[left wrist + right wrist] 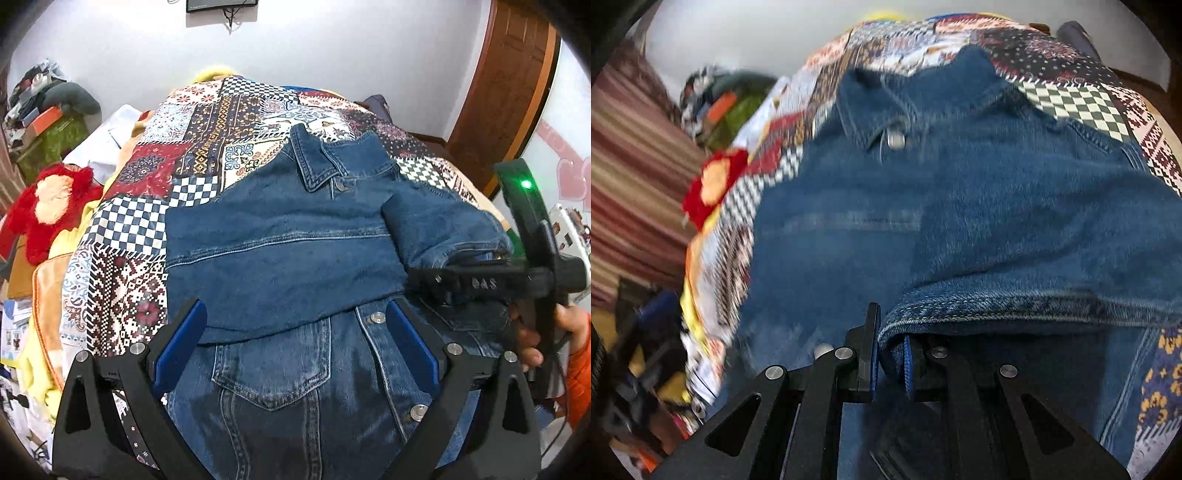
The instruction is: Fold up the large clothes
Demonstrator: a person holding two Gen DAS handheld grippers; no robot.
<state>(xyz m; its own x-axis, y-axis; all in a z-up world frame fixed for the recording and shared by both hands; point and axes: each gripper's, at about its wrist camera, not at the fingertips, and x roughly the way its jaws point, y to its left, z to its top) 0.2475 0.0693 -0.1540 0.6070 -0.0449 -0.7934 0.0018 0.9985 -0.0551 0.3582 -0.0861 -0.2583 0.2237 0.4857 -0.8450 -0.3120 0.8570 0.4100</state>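
A blue denim jacket point(288, 251) lies front-up on a patchwork quilt point(207, 122), collar at the far end. One sleeve is folded across the chest. My left gripper point(295, 317) is open and empty, jaws wide apart just above the jacket's lower front near a chest pocket point(273, 373). My right gripper point(890, 354) is shut on the cuff of the other sleeve point(1015, 306) and holds it over the jacket point(849, 206). The right gripper also shows at the right edge of the left wrist view point(424, 280), with the sleeve point(450, 229) draped from it.
The quilt point(1089, 99) covers a bed. A red plush toy point(48, 206) and piled clutter point(44, 110) lie left of the bed. A wooden door point(509, 85) stands at the far right. A striped curtain point(631, 192) hangs at the left.
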